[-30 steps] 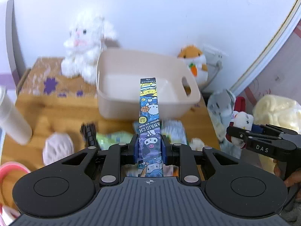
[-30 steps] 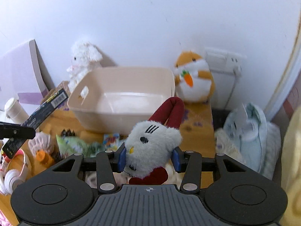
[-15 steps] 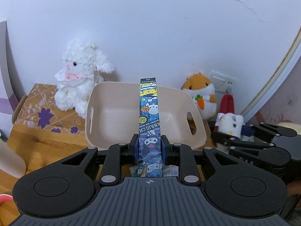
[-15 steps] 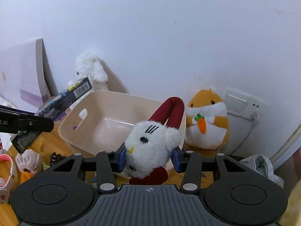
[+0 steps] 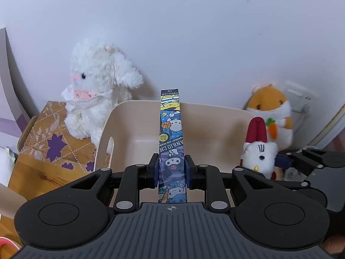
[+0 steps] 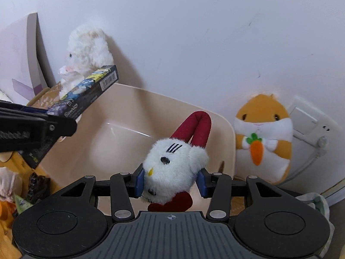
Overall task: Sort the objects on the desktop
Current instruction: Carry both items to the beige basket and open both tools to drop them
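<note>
Bin (image 5: pixel 215 129): beige, now nearer and filling more of both views than half a second ago; looks empty.
Left gripper (image 5: pixel 171 170): clamped on the pen box (image 5: pixel 171 142), carried forward to just above the near rim.
Right gripper (image 6: pixel 171 182): closed on the small white plush (image 6: pixel 174 161), brought over the bin's right side.
Meaning: both loads apparently in place for release into the bin; nothing dropped yet.
Bystanders: white rabbit (image 5: pixel 94 90) and hamster (image 6: pixel 264 138) against the wall.
</note>
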`<state>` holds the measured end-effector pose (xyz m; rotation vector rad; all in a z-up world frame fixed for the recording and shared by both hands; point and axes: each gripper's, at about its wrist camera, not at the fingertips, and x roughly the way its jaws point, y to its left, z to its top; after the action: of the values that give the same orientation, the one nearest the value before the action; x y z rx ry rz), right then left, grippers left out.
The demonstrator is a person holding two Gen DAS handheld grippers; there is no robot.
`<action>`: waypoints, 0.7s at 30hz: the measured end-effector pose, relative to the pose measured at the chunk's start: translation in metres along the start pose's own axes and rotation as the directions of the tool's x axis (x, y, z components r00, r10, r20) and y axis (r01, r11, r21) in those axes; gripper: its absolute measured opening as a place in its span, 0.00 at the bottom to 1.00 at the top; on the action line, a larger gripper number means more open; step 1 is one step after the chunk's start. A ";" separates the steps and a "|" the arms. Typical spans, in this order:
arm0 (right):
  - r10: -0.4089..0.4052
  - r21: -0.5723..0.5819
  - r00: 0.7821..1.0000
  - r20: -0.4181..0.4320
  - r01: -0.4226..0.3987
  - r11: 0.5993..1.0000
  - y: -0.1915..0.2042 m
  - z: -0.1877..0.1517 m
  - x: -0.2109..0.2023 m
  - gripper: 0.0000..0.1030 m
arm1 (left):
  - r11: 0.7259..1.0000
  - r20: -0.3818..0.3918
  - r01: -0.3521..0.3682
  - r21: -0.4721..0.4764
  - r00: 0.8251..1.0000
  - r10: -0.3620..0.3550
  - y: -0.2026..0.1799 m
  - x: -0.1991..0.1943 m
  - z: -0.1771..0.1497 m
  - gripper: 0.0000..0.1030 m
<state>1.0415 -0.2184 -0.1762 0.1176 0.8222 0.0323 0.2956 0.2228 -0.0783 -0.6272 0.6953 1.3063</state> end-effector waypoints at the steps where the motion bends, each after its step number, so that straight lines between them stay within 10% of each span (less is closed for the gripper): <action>1: 0.000 0.003 1.000 -0.003 0.000 1.000 0.001 0.001 0.006 0.43 | 1.000 -0.009 -0.020 -0.008 1.000 0.020 0.000 0.007 0.000 0.22; 18: -0.037 0.135 0.995 -0.087 0.049 0.990 -0.004 -0.014 0.053 0.51 | 0.992 -0.177 -0.124 -0.007 0.977 0.120 0.002 0.078 -0.017 0.24; 21: -0.039 0.111 0.997 -0.067 0.047 0.993 -0.006 -0.014 0.045 0.67 | 0.991 -0.161 -0.131 -0.026 0.979 0.125 0.002 0.071 -0.015 0.54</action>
<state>1.0618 -0.2200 -0.2196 0.2056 0.8912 -0.0510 0.3005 0.2565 -0.1420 -0.7318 0.8556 1.4005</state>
